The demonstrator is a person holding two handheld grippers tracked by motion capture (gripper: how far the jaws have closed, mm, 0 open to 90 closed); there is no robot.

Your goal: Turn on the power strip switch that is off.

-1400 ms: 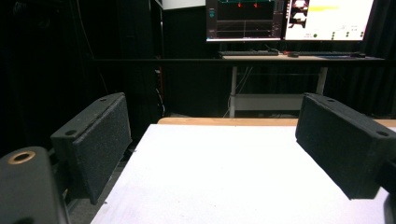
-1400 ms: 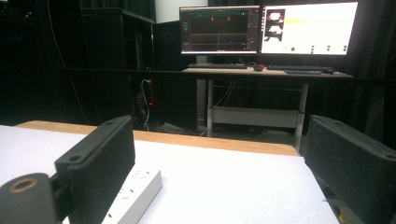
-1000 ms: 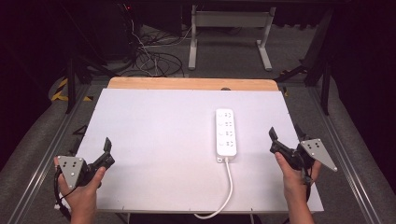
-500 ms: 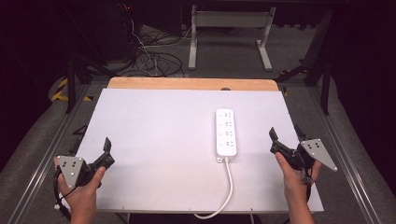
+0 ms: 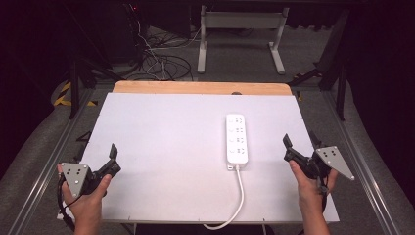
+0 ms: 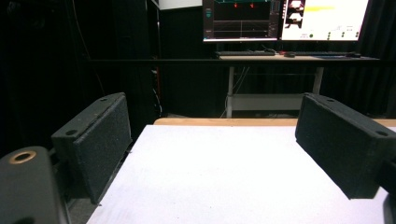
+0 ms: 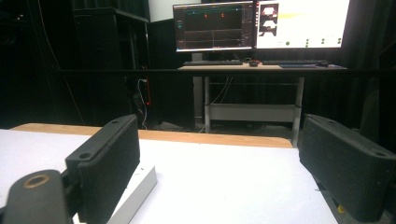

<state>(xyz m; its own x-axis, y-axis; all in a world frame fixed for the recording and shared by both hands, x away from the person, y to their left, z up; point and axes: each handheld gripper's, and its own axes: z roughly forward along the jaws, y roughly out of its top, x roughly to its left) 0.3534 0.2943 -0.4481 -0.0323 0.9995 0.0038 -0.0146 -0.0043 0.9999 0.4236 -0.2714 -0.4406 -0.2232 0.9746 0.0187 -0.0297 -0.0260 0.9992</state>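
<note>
High view: I am seeing a white power strip (image 5: 237,138) lying flat on the white table (image 5: 161,147), right of centre and lengthwise toward the far edge, with four rows of sockets on its top face. I am reading no brand or label on it; any print is too small to make out. Its white cord (image 5: 237,200) is curving off the near edge, and the plug end is cut off from sight.

I am holding the left gripper (image 5: 108,161) near the near-left corner, jaws spread wide and gripping nothing. I am holding the right gripper (image 5: 299,147) by the right edge, just right of the strip and apart from it, jaws likewise spread and empty. Each is carrying a grey three-cornered plate with small holes.

Left gripper view: black jaw pads (image 6: 100,140) are showing a fine grainy texture, with matte white board between them.

Right gripper view: one corner of the strip (image 7: 135,193) is peeking out past the near jaw, the rest hidden. Monitor text in the background is blurring beyond reading.
</note>
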